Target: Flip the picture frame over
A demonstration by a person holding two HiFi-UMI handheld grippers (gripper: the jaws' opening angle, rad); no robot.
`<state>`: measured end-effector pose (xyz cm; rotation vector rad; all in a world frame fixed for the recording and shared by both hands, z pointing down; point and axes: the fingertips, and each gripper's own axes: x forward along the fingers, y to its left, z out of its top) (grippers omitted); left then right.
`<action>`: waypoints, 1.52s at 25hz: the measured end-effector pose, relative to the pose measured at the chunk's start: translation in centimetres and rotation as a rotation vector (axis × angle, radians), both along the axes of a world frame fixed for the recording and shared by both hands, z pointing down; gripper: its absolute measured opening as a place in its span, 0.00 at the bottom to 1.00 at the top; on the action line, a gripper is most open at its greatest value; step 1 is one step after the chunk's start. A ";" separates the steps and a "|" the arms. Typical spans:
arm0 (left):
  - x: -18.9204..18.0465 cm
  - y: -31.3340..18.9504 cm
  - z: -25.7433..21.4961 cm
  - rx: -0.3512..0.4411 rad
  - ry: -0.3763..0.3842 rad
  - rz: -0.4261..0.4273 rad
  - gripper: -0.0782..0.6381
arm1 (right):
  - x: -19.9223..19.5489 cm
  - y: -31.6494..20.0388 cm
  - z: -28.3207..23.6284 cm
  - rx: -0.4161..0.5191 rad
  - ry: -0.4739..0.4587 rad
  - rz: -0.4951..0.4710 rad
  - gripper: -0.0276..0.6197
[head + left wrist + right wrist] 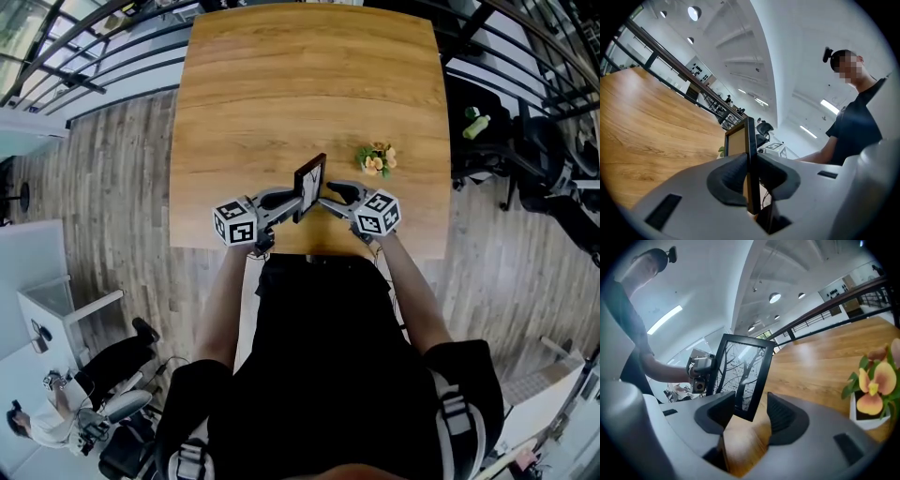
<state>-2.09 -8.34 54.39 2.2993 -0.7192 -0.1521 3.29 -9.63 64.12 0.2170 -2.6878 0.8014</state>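
Observation:
A black picture frame (310,185) stands on edge above the near part of the wooden table (281,84). My left gripper (298,208) is shut on it; in the left gripper view the thin black frame edge (748,154) is pinched between both dark pads (729,180), with its brown backing turned to the left. My right gripper (325,199) is open. In the right gripper view the frame's glass side, a bare-tree picture (743,376), hangs tilted with its lower corner between the spread fingers (785,416), touching neither.
A small white pot of orange flowers (378,159) (874,390) stands just right of the grippers. The table's near edge (309,251) runs close under both hands. Dark chairs and a green bottle (476,127) are at the right, a white cabinet (56,309) at the left.

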 end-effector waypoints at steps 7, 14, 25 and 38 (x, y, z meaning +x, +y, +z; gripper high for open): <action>0.5 1.2 -1.5 0.009 0.098 0.104 0.22 | -0.4 0.9 -1.5 -0.074 -0.091 -0.060 0.32; 0.2 0.9 -0.7 -0.003 0.072 0.087 0.22 | 0.3 0.4 -1.1 -0.127 -0.102 0.008 0.28; -1.3 -0.4 4.0 -0.096 -0.069 -0.022 0.22 | 1.5 -0.4 0.8 -0.195 -0.055 0.163 0.20; -3.6 -2.3 9.1 -0.211 -0.137 -0.170 0.23 | 0.4 -0.4 4.6 -0.261 0.026 0.311 0.19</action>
